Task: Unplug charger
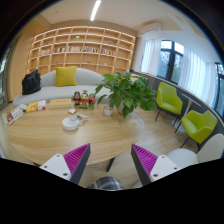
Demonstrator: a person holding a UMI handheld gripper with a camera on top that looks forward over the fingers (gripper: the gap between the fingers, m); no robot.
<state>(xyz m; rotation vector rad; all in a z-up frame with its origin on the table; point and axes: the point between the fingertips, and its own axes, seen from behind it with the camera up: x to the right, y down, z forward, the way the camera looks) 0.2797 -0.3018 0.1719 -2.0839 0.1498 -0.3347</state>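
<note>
No charger, cable or socket can be made out, so the unplugging looks not yet begun and its object cannot be described or located. The tongs [110, 166] hang apart and empty above the near edge of the wooden table [45, 128], with a potted plant [124, 92] and a white bowl [71, 123] well beyond them.

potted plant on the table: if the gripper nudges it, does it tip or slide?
The potted plant looks top-heavy: wide leafy spread over a small pot, so a high push probably tips it. A low push likely slides it on the smooth wooden table. The leaves would just bend. The gripper is open, well short.
</note>
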